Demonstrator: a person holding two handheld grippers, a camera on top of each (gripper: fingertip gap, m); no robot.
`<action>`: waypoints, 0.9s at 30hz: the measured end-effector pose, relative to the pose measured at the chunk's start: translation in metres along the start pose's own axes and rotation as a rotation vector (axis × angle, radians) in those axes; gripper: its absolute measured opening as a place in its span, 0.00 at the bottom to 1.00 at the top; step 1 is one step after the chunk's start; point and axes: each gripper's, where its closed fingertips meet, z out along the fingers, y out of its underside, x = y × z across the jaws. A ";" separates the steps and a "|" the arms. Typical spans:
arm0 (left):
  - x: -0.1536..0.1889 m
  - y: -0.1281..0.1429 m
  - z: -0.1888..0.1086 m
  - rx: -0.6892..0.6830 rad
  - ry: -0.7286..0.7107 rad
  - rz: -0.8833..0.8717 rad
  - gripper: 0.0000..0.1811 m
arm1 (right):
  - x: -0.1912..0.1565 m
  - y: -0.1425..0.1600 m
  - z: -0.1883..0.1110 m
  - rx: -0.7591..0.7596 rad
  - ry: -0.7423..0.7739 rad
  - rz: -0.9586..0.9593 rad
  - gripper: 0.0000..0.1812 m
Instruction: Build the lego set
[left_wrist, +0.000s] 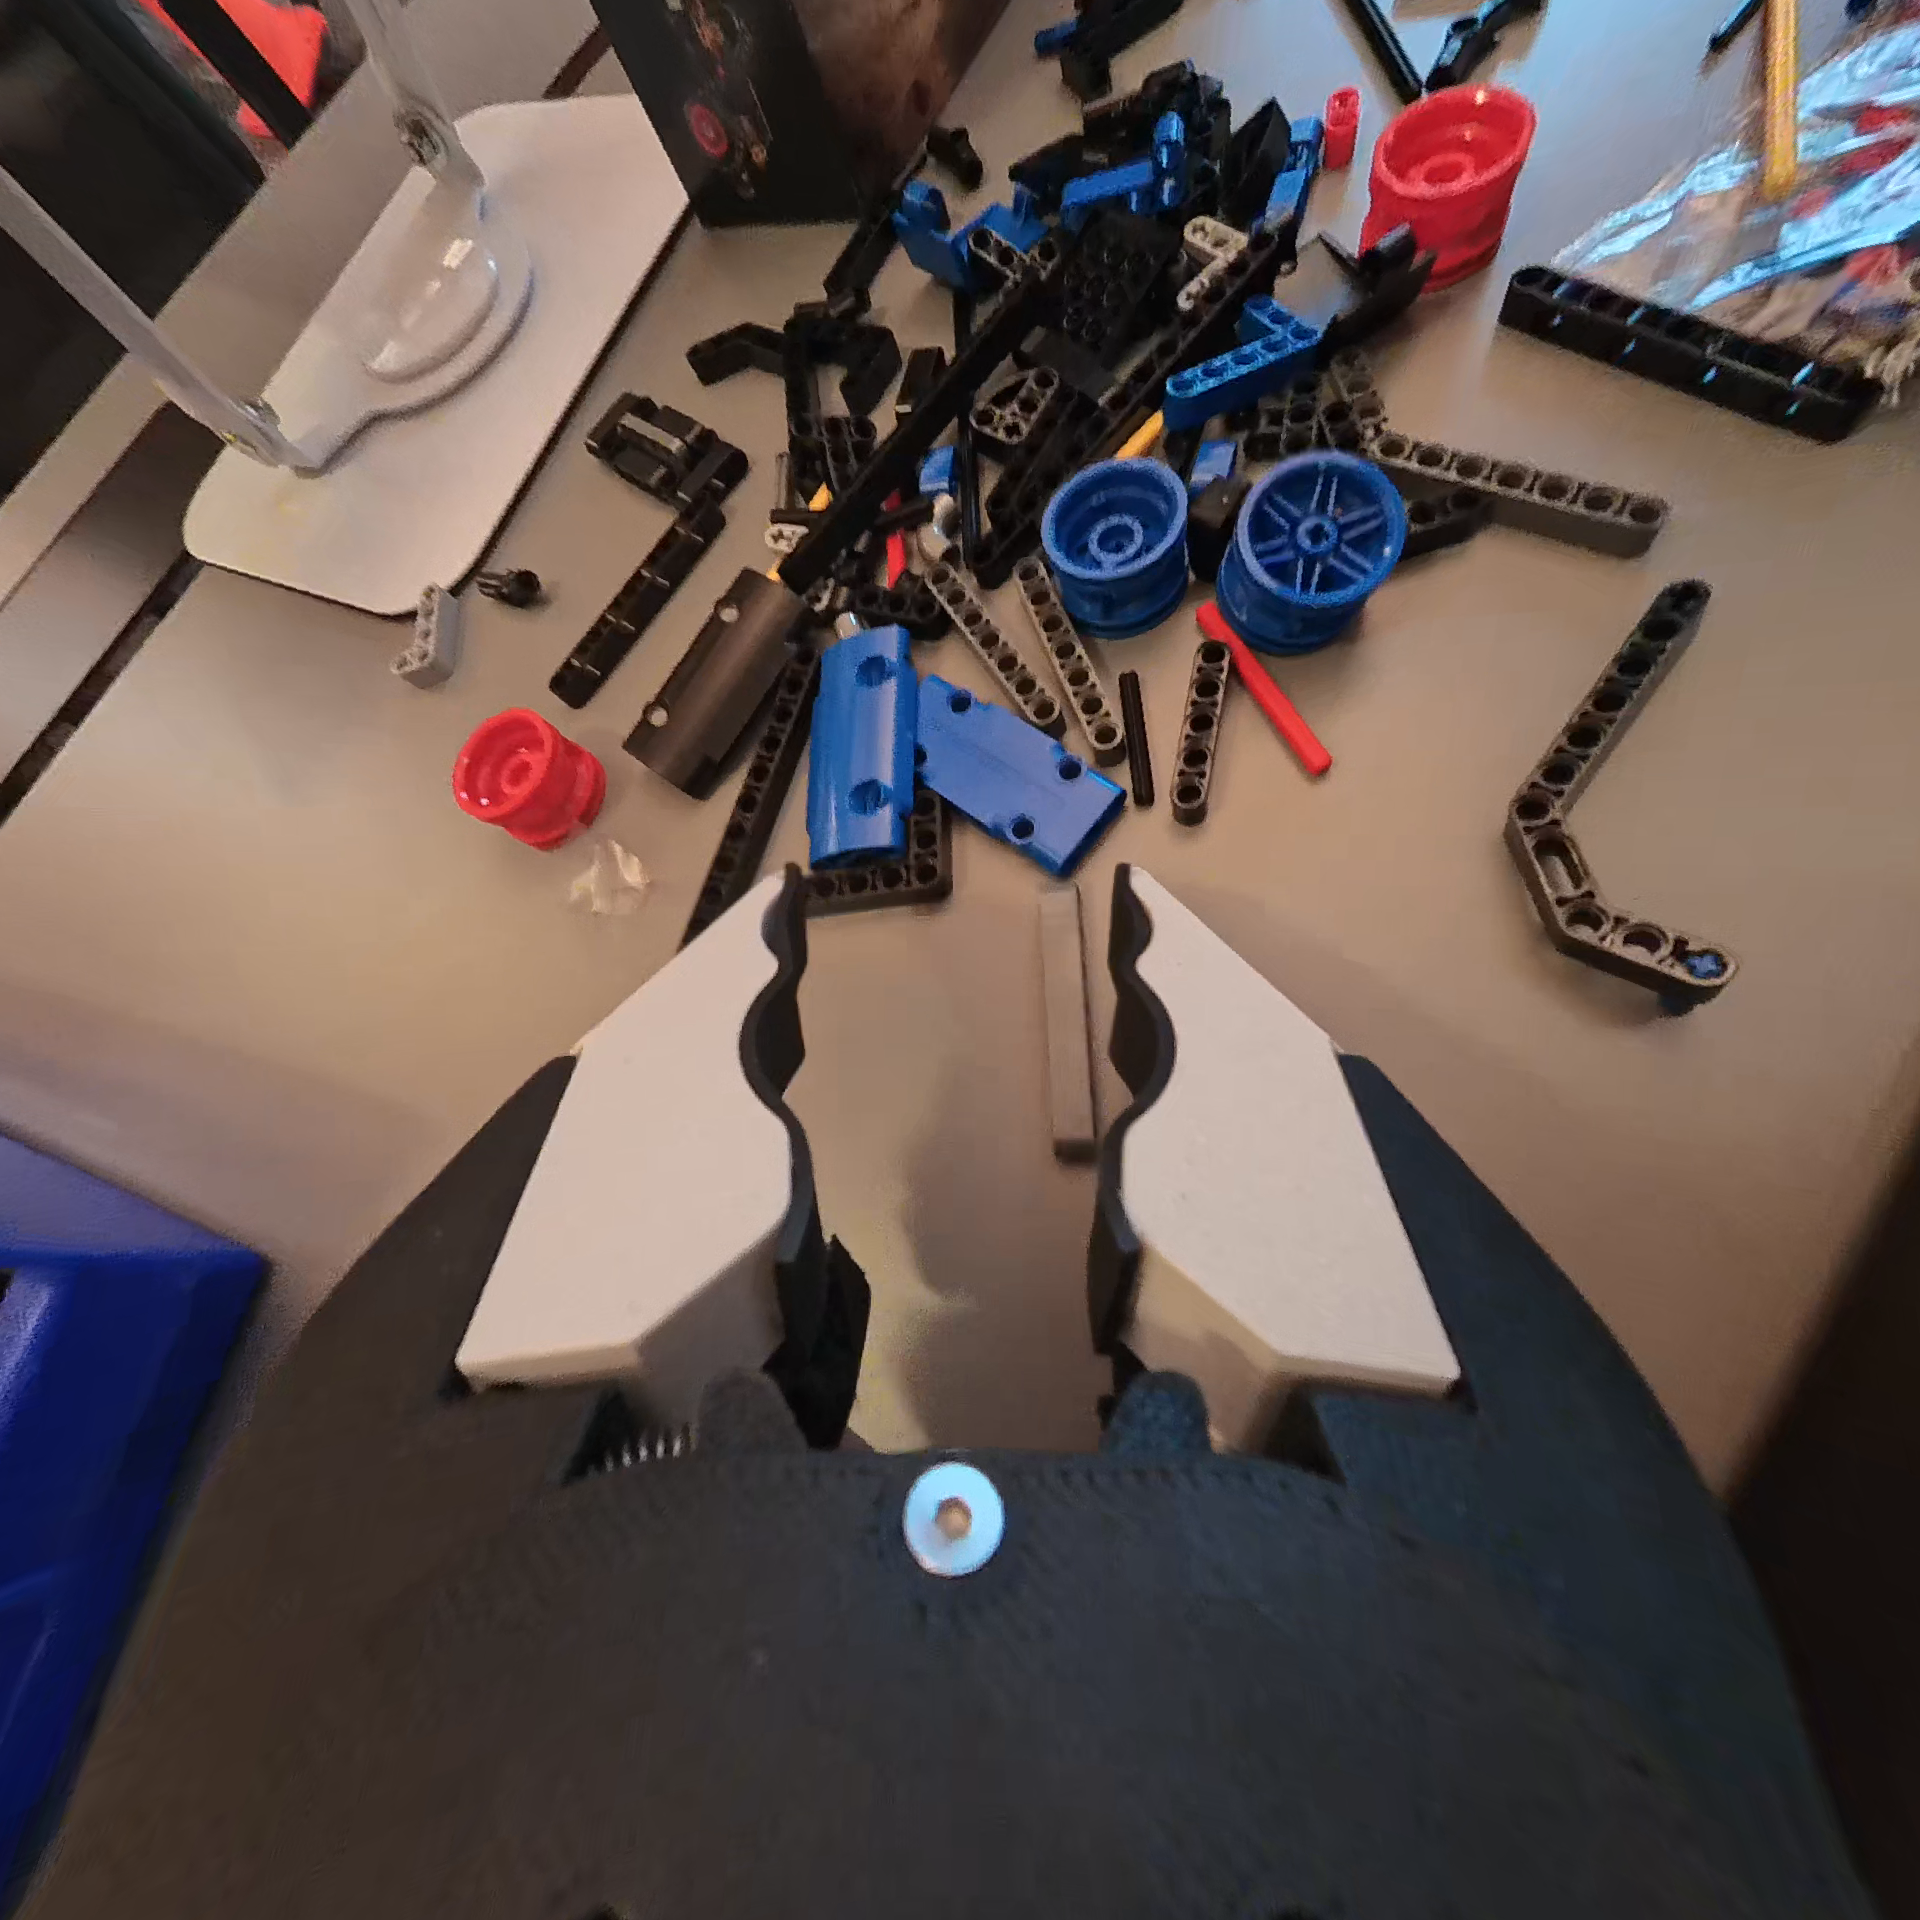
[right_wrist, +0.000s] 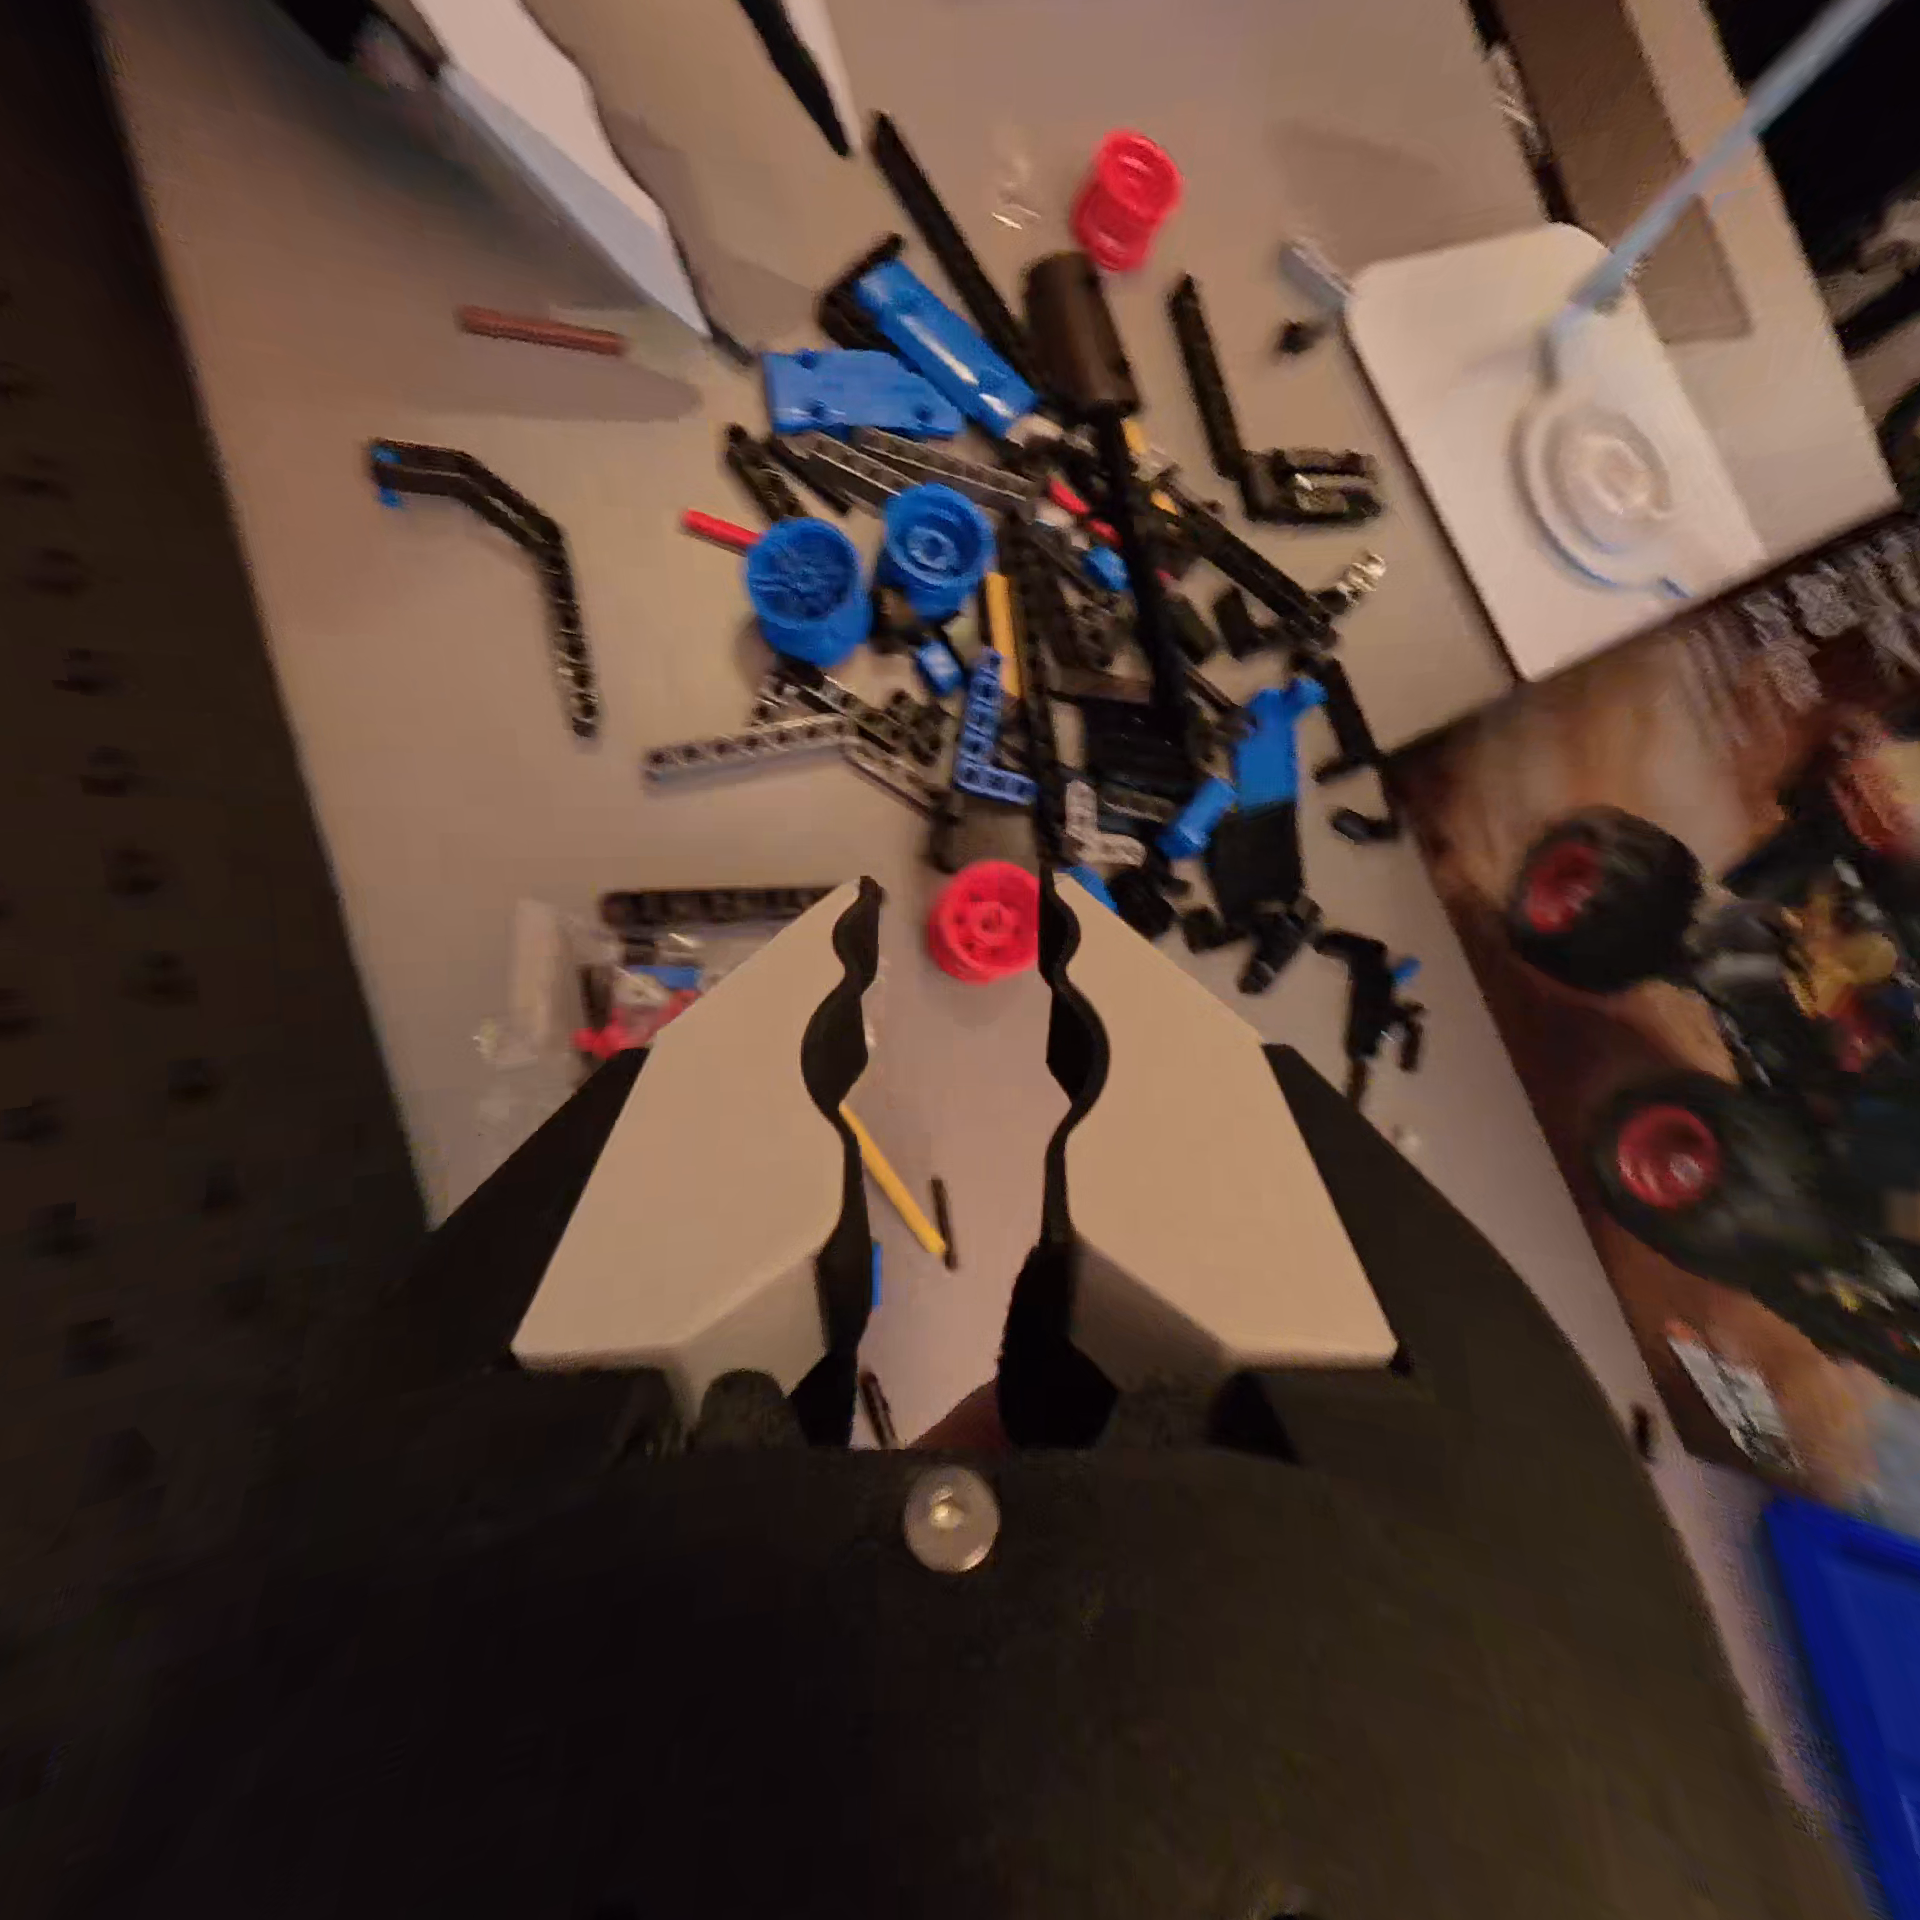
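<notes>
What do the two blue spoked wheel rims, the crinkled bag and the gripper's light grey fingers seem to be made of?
The two blue spoked wheel rims look like moulded hard plastic, smooth with a soft sheen. The crinkled bag appears to be thin clear plastic film, wrinkled and glinting. The left gripper has light grey fingers that look like matte plastic, possibly 3D-printed.

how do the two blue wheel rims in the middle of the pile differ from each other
In the left wrist view, the right blue rim shows a spoked face, while the left blue rim shows a smooth dished face with concentric rings. The right one sits lower in that view, touching the red axle; the left one lies beside grey beams. Both are the same blue, look alike in size, lie tipped on the table, and neither is held.
</notes>
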 end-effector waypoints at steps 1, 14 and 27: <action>0.000 -0.004 0.000 0.002 0.014 -0.004 0.32 | 0.010 0.004 -0.003 0.008 0.023 0.019 0.16; -0.051 -0.056 0.037 -0.064 0.018 0.168 0.18 | 0.063 0.030 0.008 0.146 0.166 0.139 0.09; -0.043 -0.040 0.093 -0.163 0.181 0.180 0.04 | 0.069 0.043 0.010 0.149 0.171 0.148 0.08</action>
